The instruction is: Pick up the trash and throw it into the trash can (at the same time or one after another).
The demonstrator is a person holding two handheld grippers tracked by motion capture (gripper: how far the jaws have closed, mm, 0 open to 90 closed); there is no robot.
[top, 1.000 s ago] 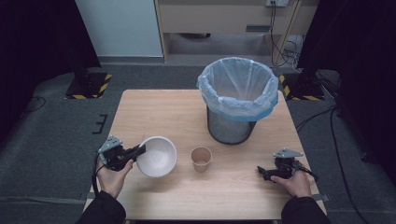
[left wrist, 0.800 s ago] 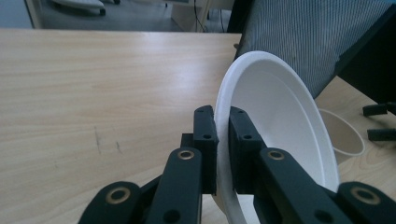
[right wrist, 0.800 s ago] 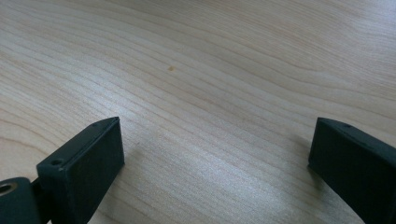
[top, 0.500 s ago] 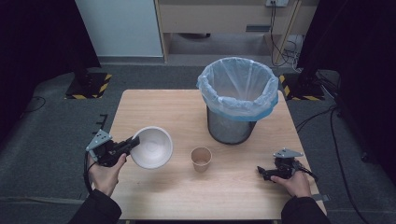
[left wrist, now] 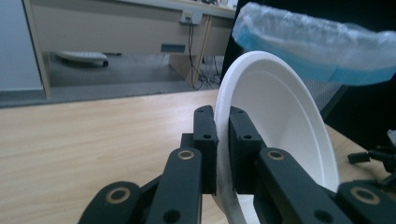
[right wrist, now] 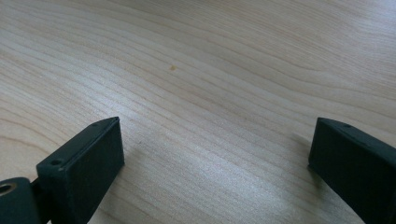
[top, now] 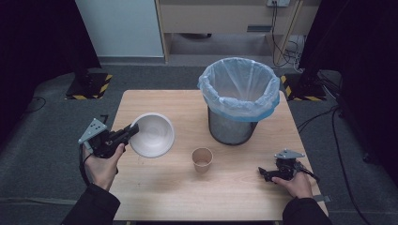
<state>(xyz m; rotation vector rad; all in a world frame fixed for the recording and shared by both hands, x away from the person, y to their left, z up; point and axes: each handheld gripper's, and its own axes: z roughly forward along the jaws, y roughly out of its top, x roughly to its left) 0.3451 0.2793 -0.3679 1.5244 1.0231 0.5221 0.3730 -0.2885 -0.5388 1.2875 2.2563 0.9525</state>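
The left hand-held gripper [top: 133,131] has the white bowl [top: 152,135] pinched by its rim, jaws clamped narrow on the thin wall, one pad inside and one outside, as the left gripper view shows it [left wrist: 222,149] with the bowl [left wrist: 280,140] standing almost on edge. The bowl is off the table [top: 155,192], tilted, its open face turned up and toward the far side. The bin with the blue liner [top: 239,98] stands at the far right of the table, so from the bowl the bin lies ahead and to the right, and its liner edge [left wrist: 317,44] looms just above the bowl's rim in the left gripper view. That is the relation that counts: the bowl sits low next to the bin's lip, and it looks as if the next move must carry it up and across before it can tip in. A brown paper cup [top: 202,159] stands upright between the two hands, right on the low route. The right hand-held gripper [top: 263,173] rests on the table at the near right, jaws spread wide [right wrist: 212,158] with only bare wood between them. It is nearer the cup than the left one is, well placed for it, by the look of things.
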